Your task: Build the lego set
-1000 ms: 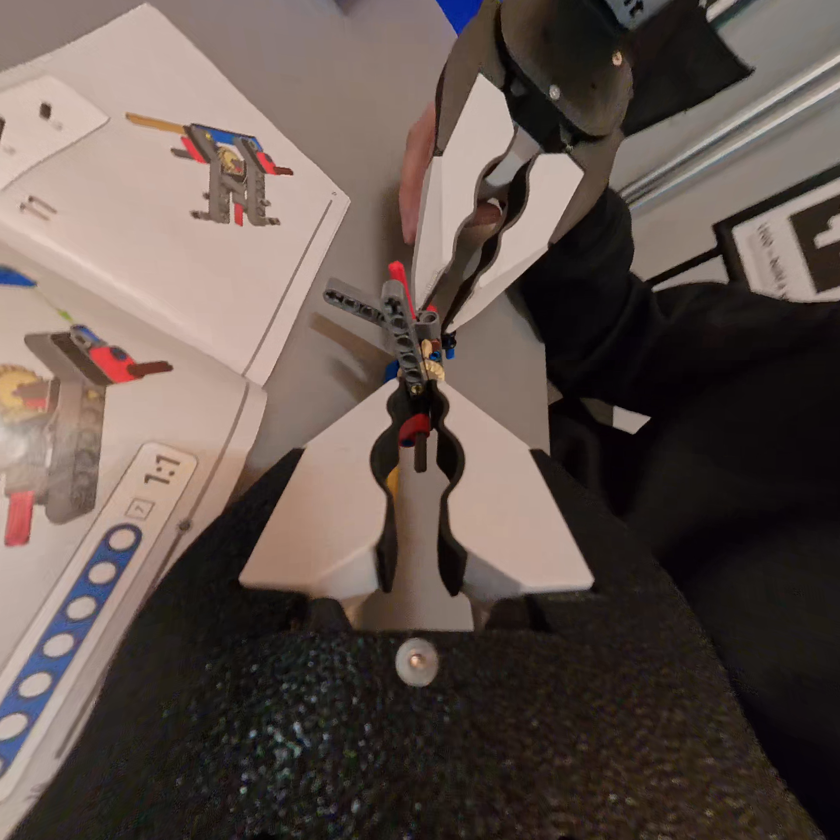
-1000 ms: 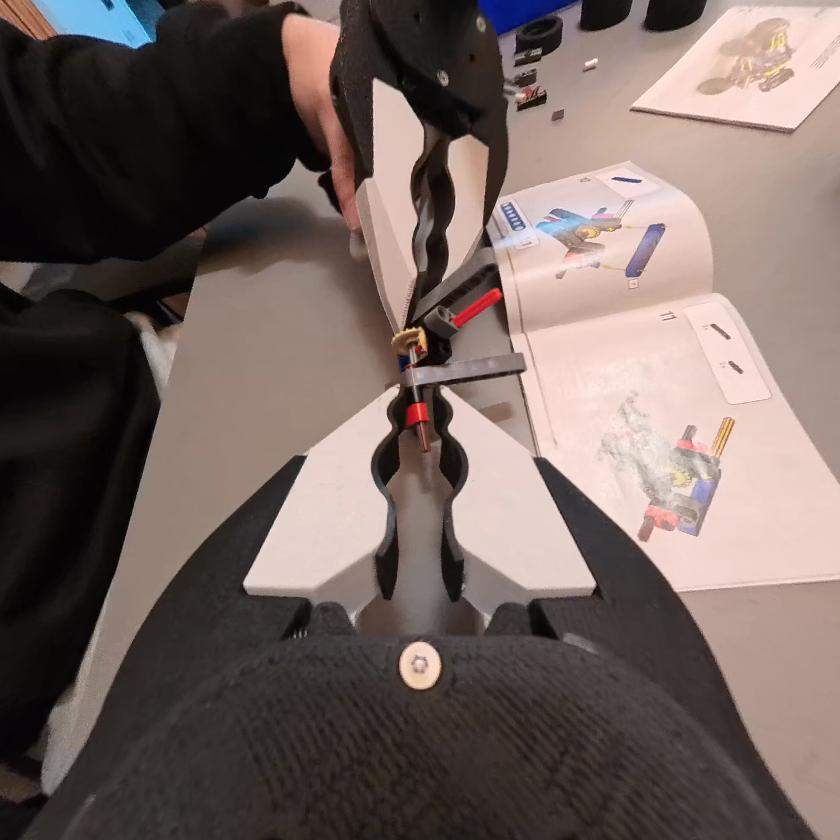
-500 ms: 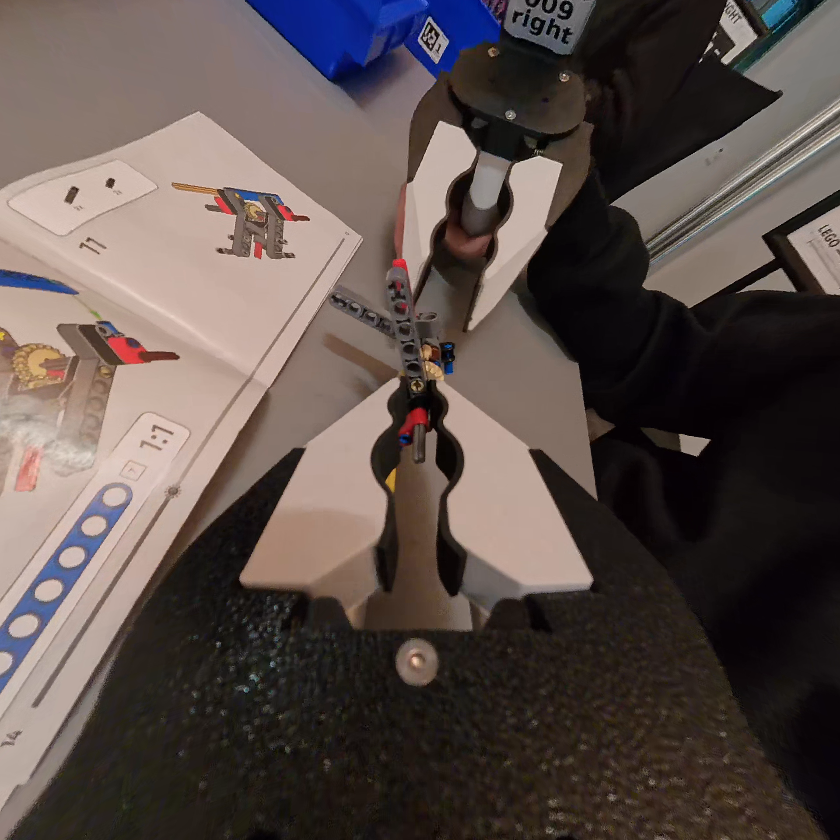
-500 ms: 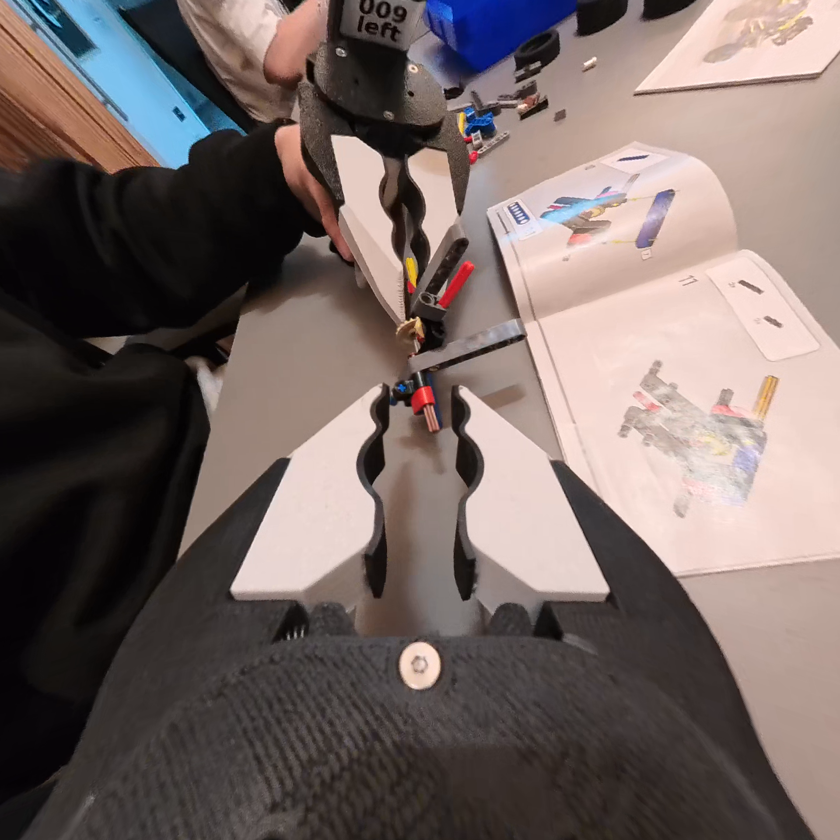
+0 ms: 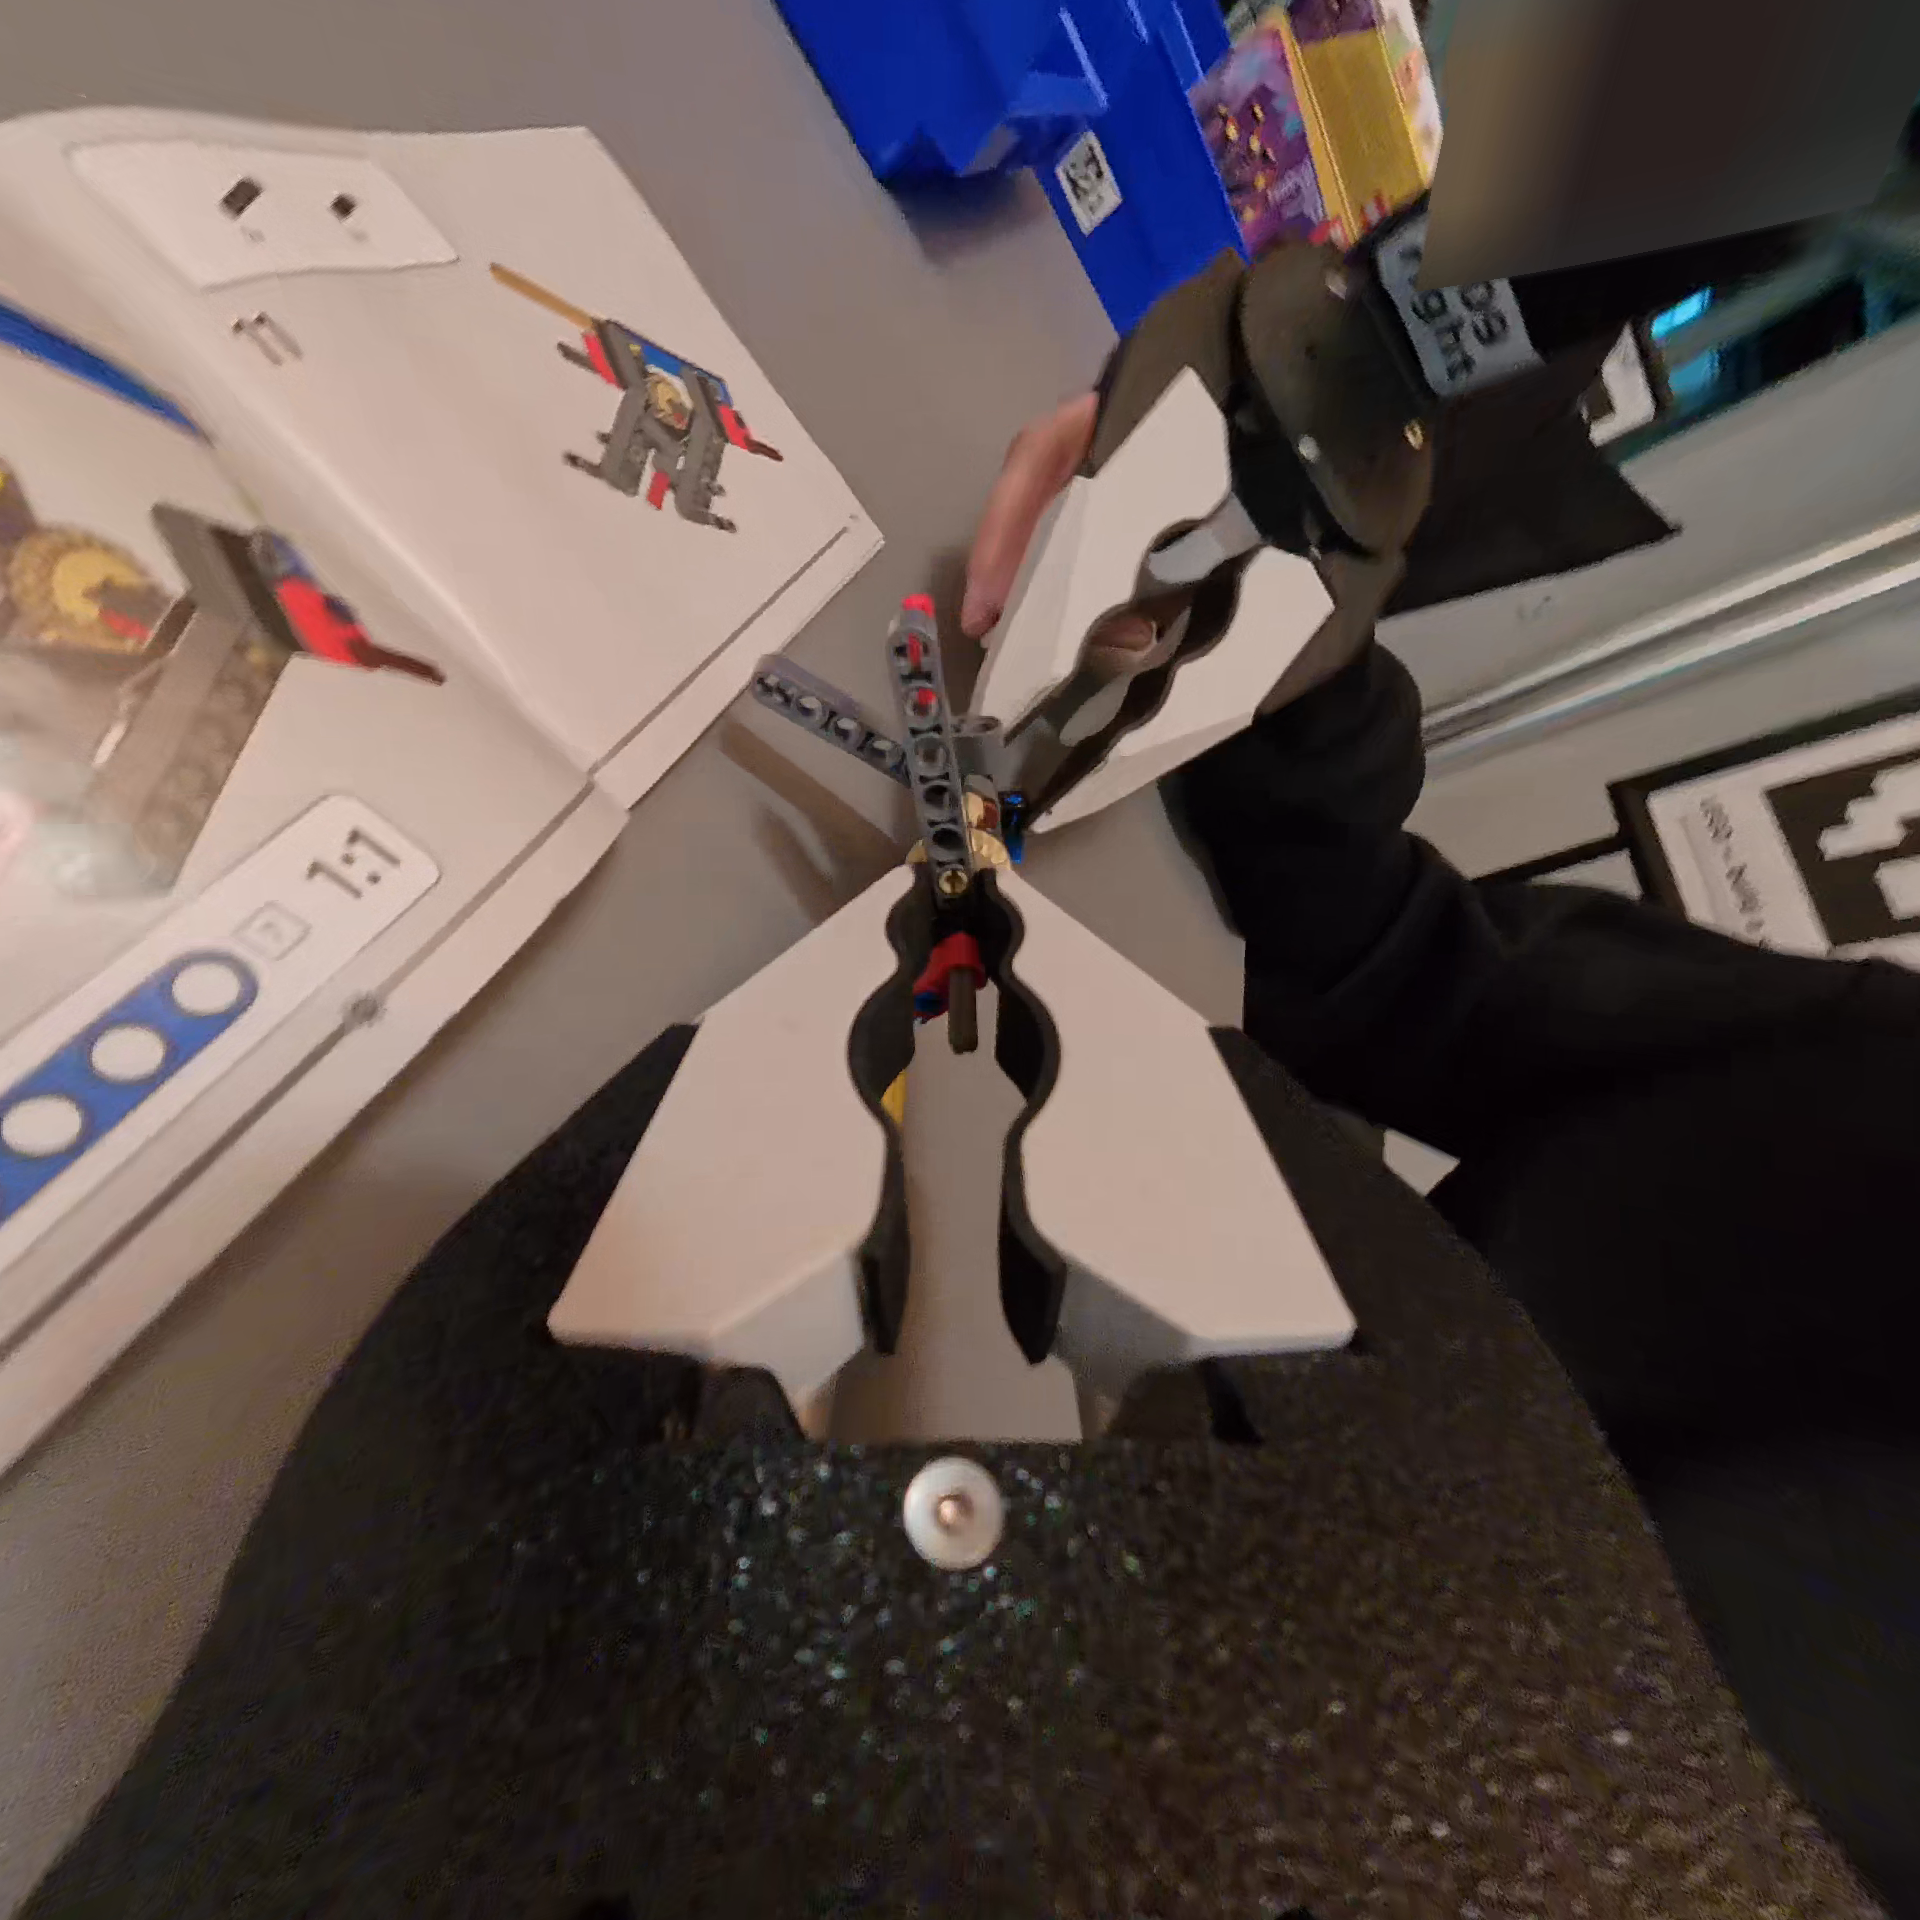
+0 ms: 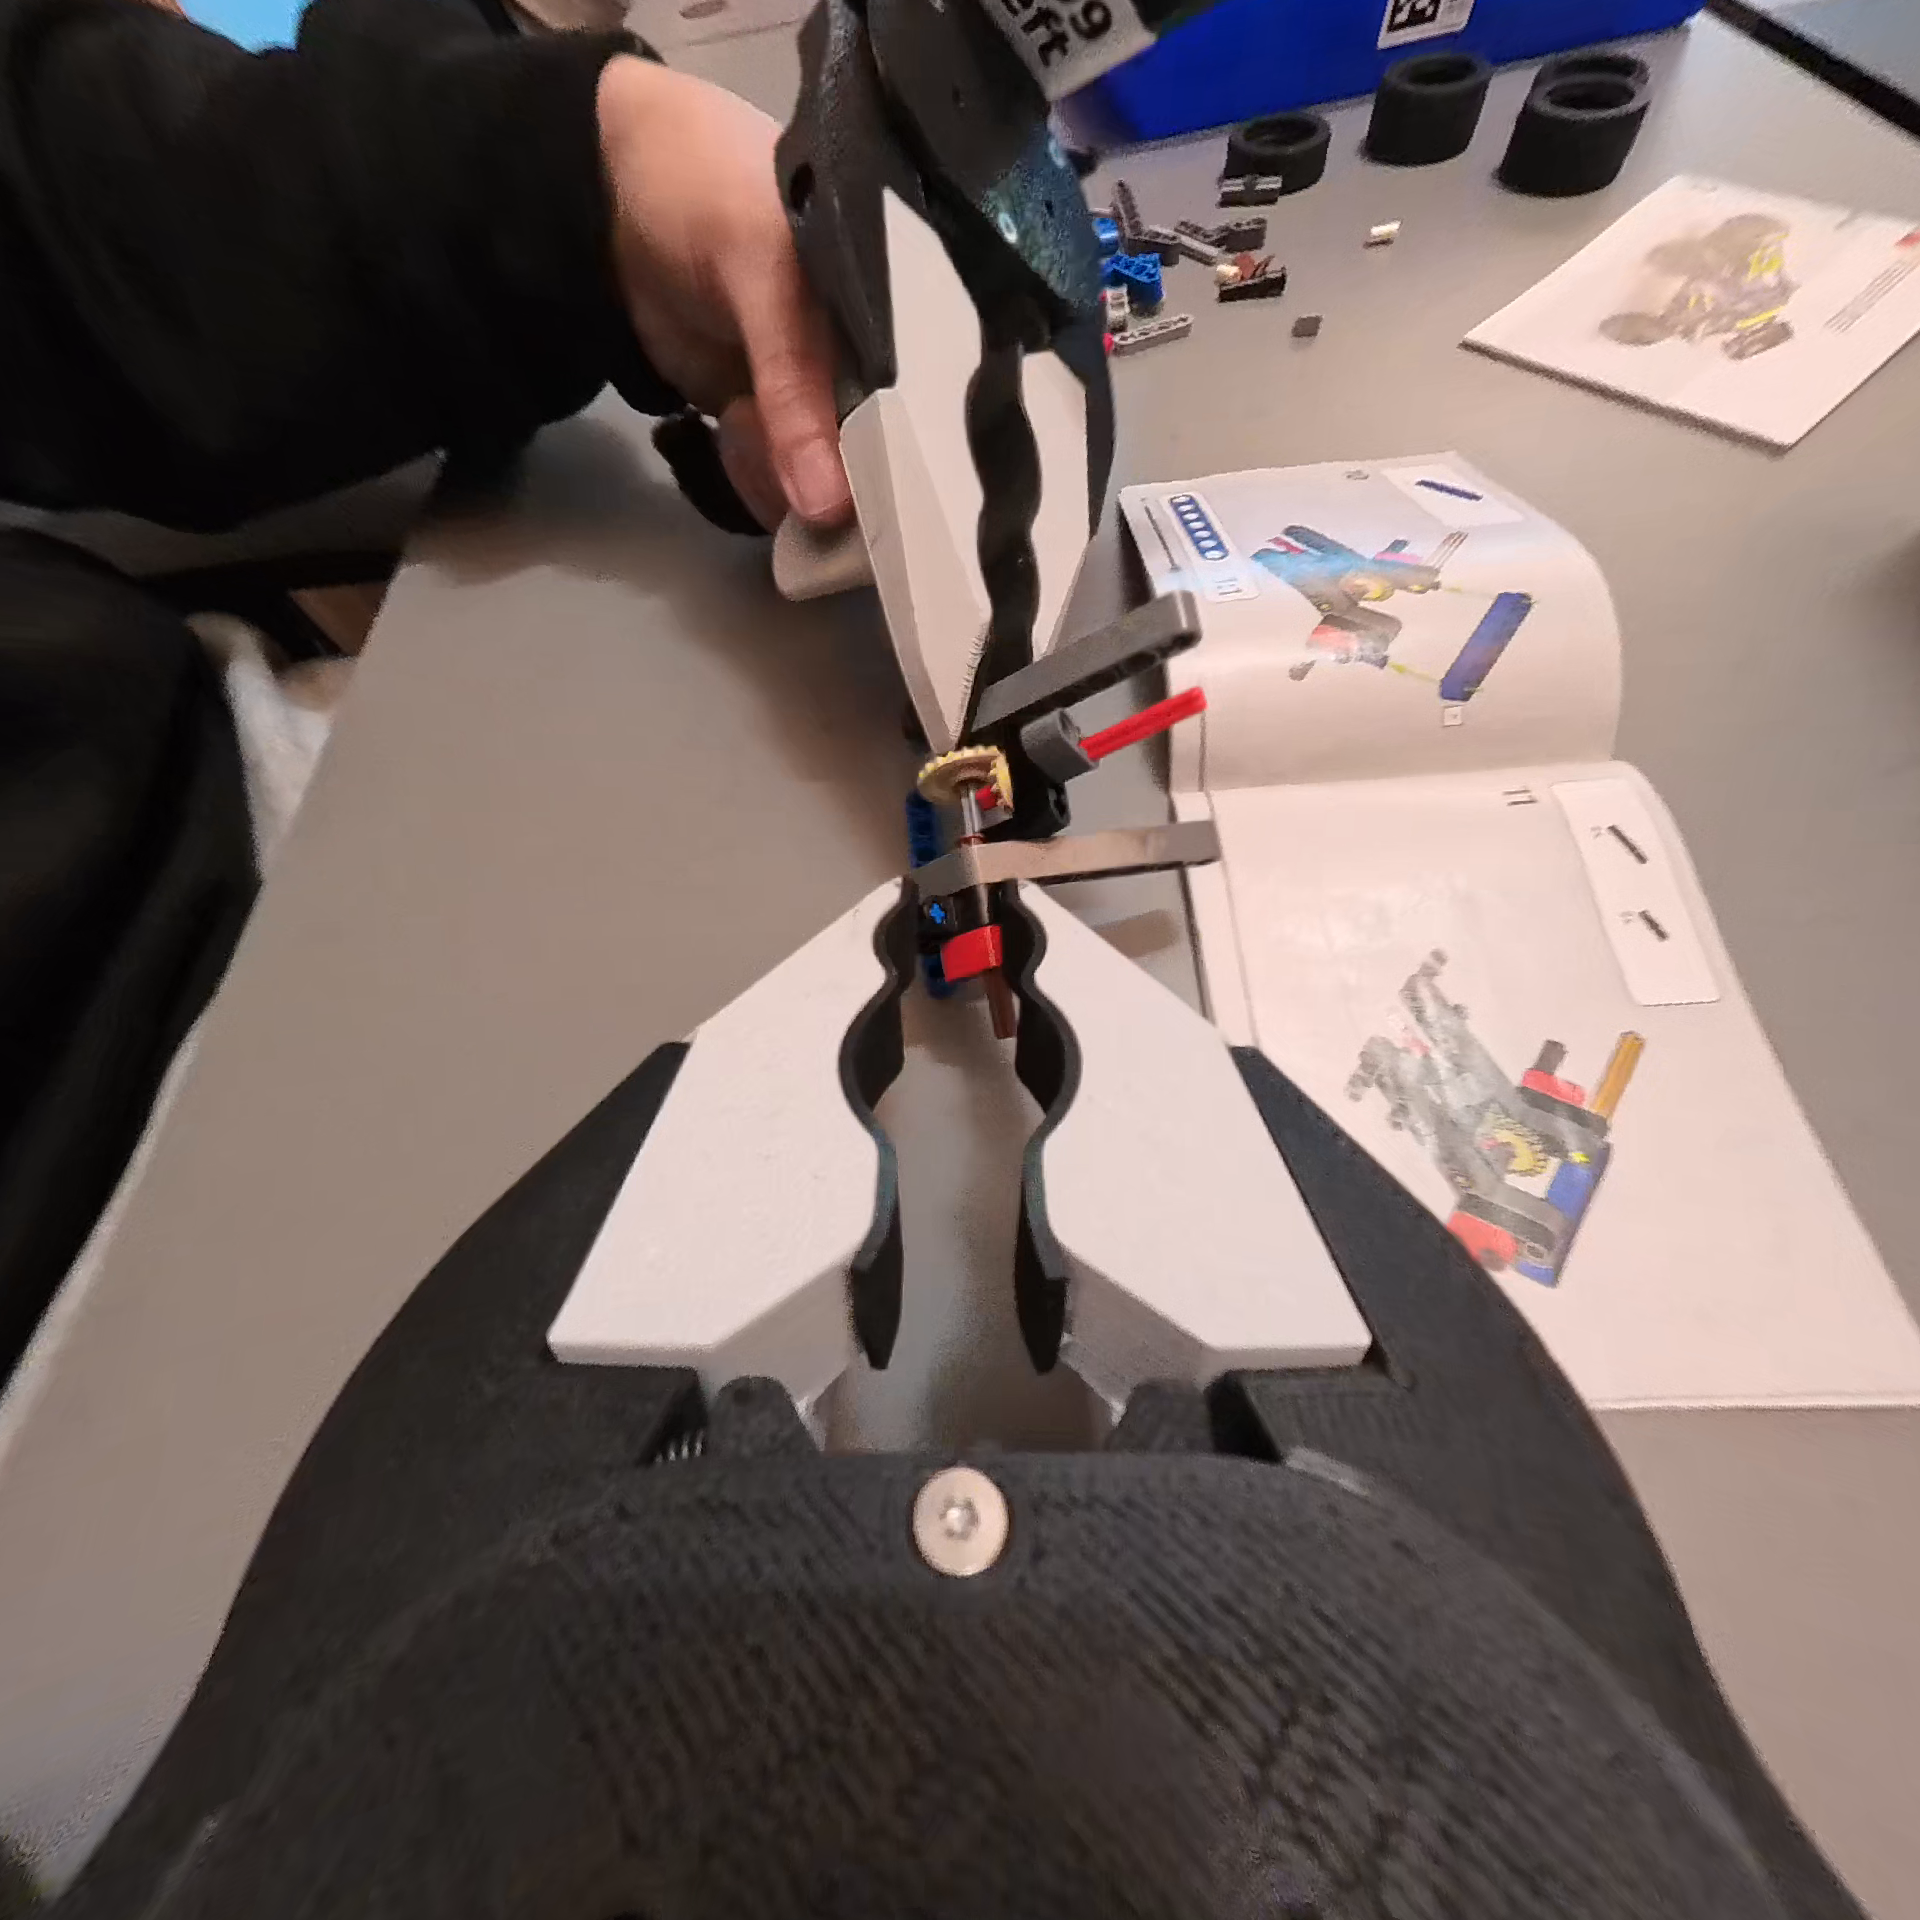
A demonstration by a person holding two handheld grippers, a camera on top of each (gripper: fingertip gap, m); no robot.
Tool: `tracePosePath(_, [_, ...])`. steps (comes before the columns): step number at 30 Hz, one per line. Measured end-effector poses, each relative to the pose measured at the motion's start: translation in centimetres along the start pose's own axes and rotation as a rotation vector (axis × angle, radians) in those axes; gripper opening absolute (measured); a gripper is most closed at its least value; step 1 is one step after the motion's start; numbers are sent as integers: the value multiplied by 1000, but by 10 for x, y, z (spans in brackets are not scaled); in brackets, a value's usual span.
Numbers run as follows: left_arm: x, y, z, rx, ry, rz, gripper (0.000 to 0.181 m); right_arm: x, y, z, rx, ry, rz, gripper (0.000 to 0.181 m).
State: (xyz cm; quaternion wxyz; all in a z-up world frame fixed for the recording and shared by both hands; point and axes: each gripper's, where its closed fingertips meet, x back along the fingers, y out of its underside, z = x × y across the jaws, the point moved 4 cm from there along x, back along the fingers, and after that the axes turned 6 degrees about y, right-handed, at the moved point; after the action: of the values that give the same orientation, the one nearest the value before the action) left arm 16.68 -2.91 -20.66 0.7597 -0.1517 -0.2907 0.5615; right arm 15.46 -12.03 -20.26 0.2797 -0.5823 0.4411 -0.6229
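Observation:
A small lego assembly of grey beams, a tan gear, red axle and blue parts is held in the air between both grippers. My left gripper is shut on its near end, with a red bush and dark axle between the pads. My right gripper is shut on the other end of the lego assembly, around a grey beam, a red bush and a blue part. In the left wrist view the right gripper comes in from the upper right. In the right wrist view the left gripper comes down from above.
An open instruction booklet lies on the grey table, right of the grippers; it also shows in the left wrist view. Behind are a blue bin, black tyres, loose parts and a second booklet. The table edge runs along the left. The grippers are tip to tip, or close to it.
The right gripper was shut on the assembly, opened and drew back half a second ago, and is now closed on it again. The left gripper kept its hold throughout.

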Motion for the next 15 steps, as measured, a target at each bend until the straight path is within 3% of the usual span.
tracePosePath(4, [-2, 0, -5, 108, -27, 63, 6, 0, 0, 2, 59, 36, -6, 1])
tracePosePath(7, [-4, 2, -7, 34, -41, 71, 6, -1, 5, 0, 48, 28, -37, 4])
tracePosePath(9, [-3, 3, -3, 10, -4, 86, 6, 2, 2, 4, -34, 31, -13, 28])
tracePosePath(12, [0, -1, 5, -84, 41, 126, 6, 10, 0, 9, -175, -9, 33, 38])
tracePosePath(15, [2, -3, 11, -171, 72, 111, 6, 10, 3, 2, -237, -101, 22, 31])
